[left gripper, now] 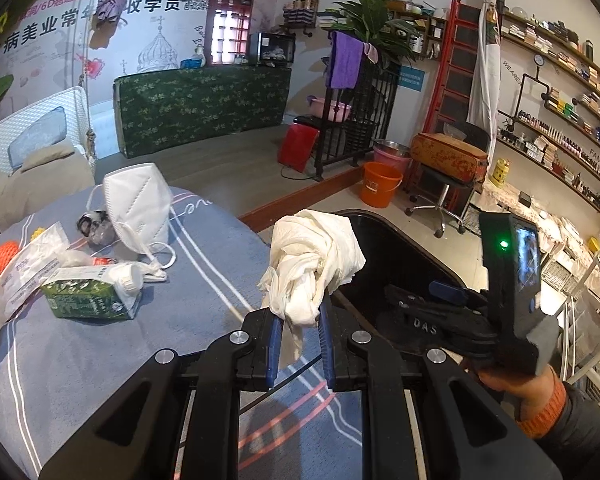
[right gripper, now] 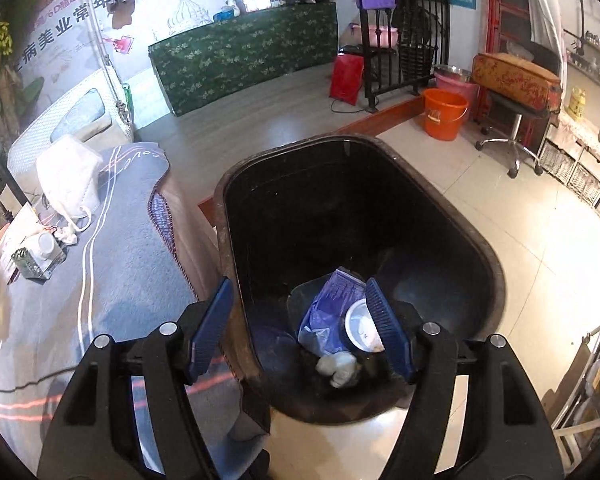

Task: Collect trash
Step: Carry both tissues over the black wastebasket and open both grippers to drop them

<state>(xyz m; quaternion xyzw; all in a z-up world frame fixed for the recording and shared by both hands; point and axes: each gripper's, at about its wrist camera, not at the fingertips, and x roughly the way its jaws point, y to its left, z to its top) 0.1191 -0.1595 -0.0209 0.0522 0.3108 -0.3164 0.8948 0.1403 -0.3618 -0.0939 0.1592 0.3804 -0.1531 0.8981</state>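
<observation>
A crumpled white tissue (left gripper: 314,264) was pinched between the pads of the left gripper (left gripper: 299,344), held just beside the rim of the black bin (right gripper: 496,264). The right gripper (right gripper: 300,332) was held over the bin with its jaws spread wide and nothing between them. At the bin's bottom a blue wrapper (right gripper: 330,312), a white cup (right gripper: 360,326) and a wad of paper (right gripper: 338,368) were seen. On the bed (left gripper: 100,360) beside the bin, well apart from its rim, a white mask (left gripper: 138,204), a green carton (left gripper: 90,296) and a plastic packet (left gripper: 24,276) were left lying.
</observation>
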